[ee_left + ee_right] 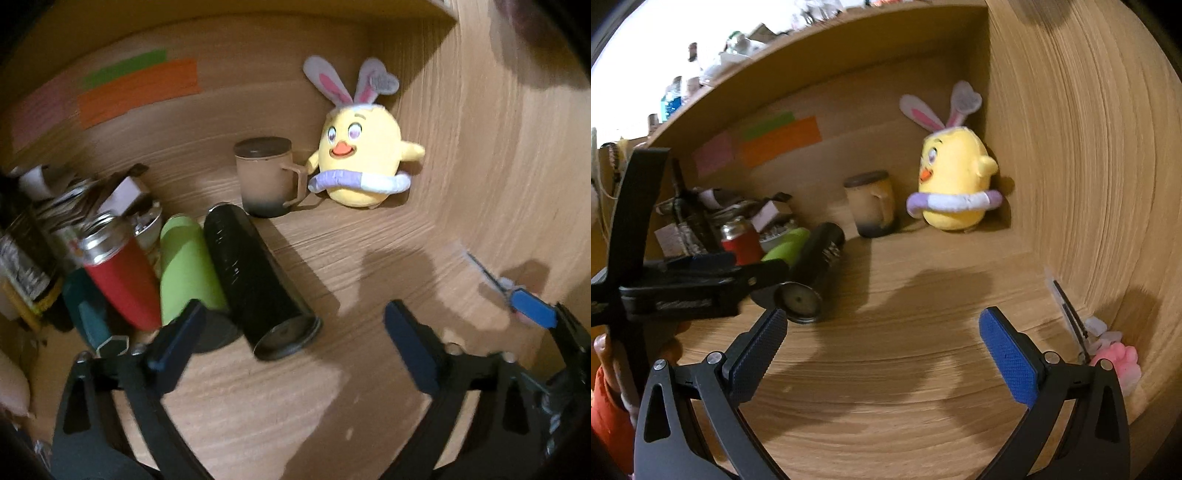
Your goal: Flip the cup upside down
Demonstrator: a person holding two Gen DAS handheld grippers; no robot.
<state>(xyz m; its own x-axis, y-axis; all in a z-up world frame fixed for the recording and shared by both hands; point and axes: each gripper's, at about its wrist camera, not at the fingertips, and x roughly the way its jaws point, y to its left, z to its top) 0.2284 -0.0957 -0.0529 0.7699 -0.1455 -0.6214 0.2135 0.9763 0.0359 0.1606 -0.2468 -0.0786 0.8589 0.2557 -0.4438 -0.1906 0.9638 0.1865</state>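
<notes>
A tan mug point(264, 177) with a dark band at its bottom and a handle on its right stands on the wooden desk point(332, 266) at the back, next to a yellow plush chick point(364, 162). It also shows in the right wrist view point(872, 205). Its flat dark top looks like a base facing up. My left gripper point(291, 332) is open and empty, well short of the mug. My right gripper point(882, 339) is open and empty, also far from the mug. The left gripper's body shows at the left of the right wrist view point(701, 280).
A black bottle point(255, 277), a green bottle point(186, 266) and a red one point(118, 280) lie on the left among clutter. A wooden side wall point(1089, 166) rises on the right. A blue-handled tool point(524, 306) and pink item point(1123, 362) lie by it.
</notes>
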